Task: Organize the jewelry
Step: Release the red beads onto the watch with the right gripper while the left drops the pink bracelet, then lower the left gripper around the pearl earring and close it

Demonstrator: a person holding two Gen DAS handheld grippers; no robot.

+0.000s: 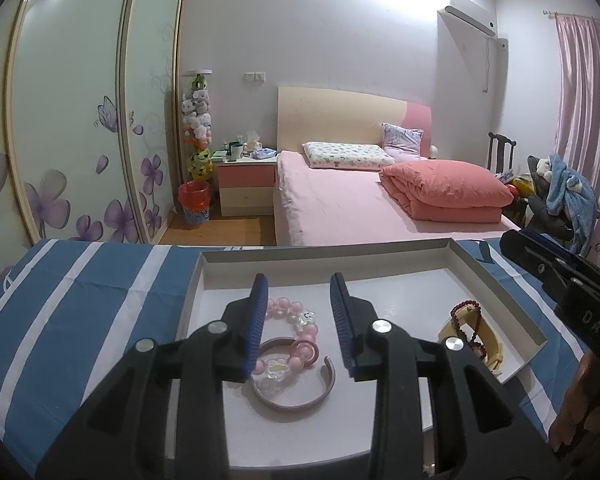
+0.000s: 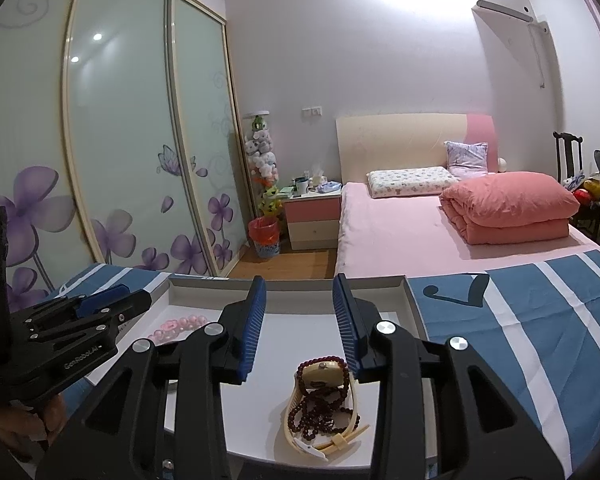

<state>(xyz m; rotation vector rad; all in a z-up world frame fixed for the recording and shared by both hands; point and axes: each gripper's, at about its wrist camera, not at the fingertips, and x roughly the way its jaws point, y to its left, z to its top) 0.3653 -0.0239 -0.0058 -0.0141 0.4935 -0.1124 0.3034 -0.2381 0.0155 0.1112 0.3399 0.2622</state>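
Shallow white box tray (image 1: 500, 280), sorting in progress: pink bead bracelet (image 1: 300, 320) under left hand-held gripper (image 1: 299, 292), cream watch (image 2: 324, 376) under right hand-held gripper (image 2: 300, 296), both gaping empty, poised to pick.

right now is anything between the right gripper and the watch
Nothing solid. The right gripper hangs open above the watch, but dark red beads lie draped over the watch, so a grab would likely catch both.

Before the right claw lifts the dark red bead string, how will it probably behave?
The dark red bead string lies in loose coils over the cream watch, so it is probably floppy and would dangle. Its loops touch the watch strap and may drag it. The round beads might slip between the fingers.
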